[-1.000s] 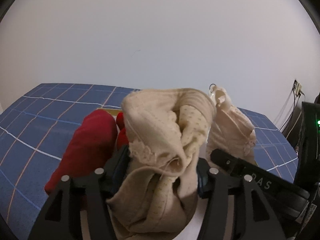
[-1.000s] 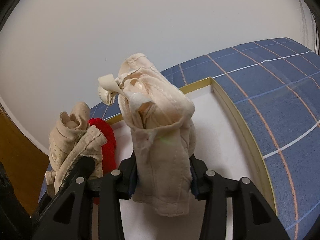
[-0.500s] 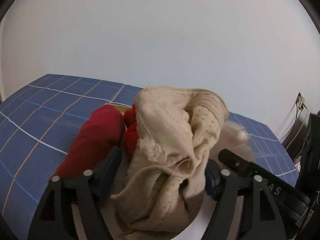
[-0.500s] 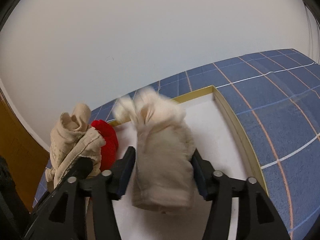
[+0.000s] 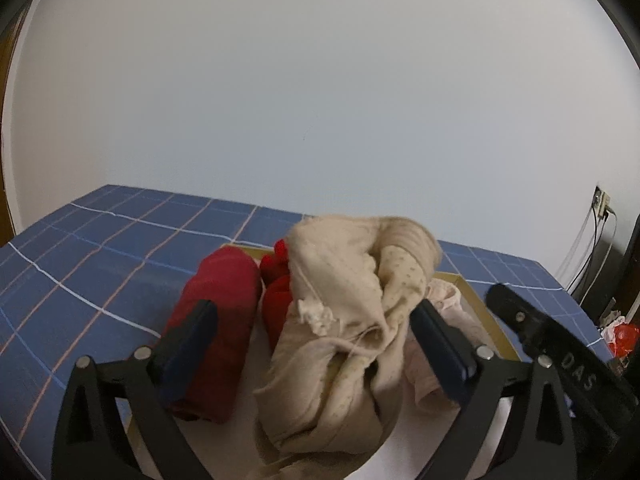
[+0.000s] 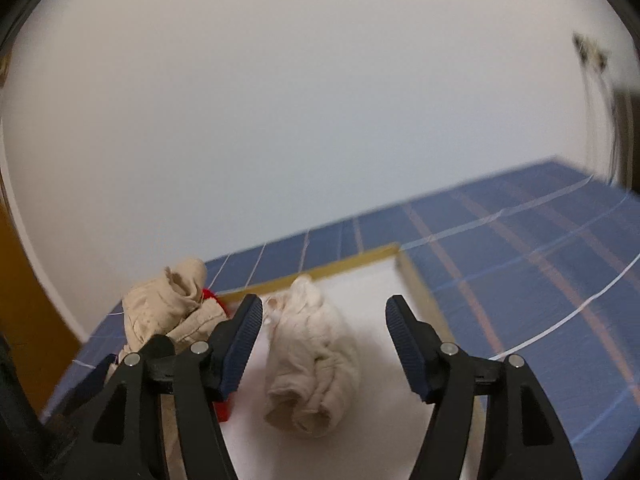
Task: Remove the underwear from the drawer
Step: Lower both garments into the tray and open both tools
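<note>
We find both jaws opening: the left hand-held gripper [image 5: 312, 344] stands released around a beige underwear bundle [image 5: 344, 332], the right hand-held gripper [image 6: 324, 344] released above a pale bundle [image 6: 316, 368]. Both bundles lie in the white tray [image 6: 376, 280] on the blue checked bed [image 5: 100, 248].

We see soft, even, dimmish light with faint shadows and no glare. Fisheye bending curves the bedspread [image 5: 100, 248] lines; black vignette rings both frames. The right view is motion-blurred, worst at right.
</note>
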